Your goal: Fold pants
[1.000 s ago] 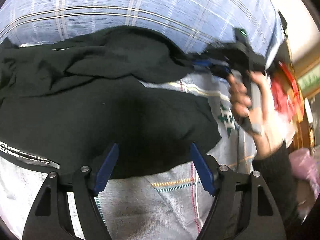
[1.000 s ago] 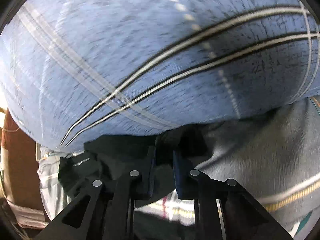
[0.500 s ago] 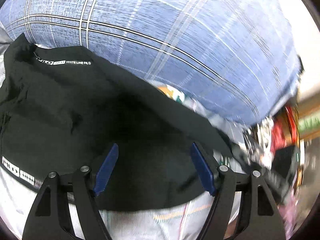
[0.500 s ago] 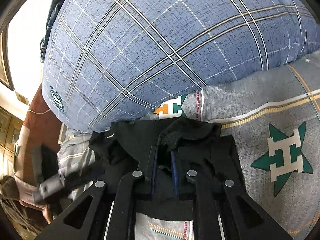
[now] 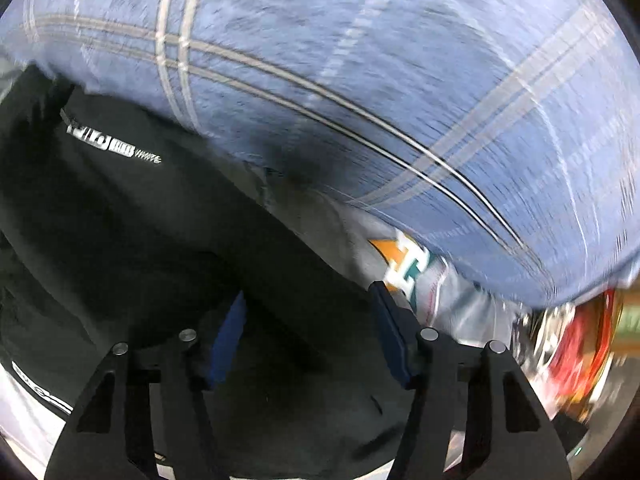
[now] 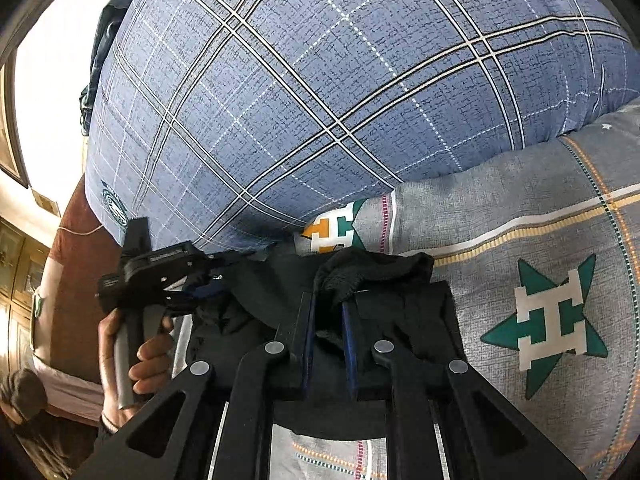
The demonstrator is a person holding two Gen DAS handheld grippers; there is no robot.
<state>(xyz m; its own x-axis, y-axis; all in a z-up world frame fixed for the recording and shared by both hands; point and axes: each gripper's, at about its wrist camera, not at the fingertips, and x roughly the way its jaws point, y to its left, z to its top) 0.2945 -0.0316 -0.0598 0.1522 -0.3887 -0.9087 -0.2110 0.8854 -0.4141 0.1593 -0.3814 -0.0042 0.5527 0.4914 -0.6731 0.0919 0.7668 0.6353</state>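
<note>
The black pants lie bunched on the grey patterned bedsheet, right against the blue plaid pillow. White lettering shows on the fabric in the left wrist view. My left gripper is open, its fingers straddling the pants' far edge near the pillow. It also shows in the right wrist view, held in a hand at the pants' left side. My right gripper is shut on a raised fold of the pants.
The big pillow blocks the far side. The sheet with star prints extends to the right. Red clutter sits off the bed's right edge in the left wrist view. A brown headboard and wooden cabinet stand at left.
My left gripper has moved forward toward the pillow, onto the pants' far edge. My right gripper has kept its hold on the fold and drawn back from the pillow.
</note>
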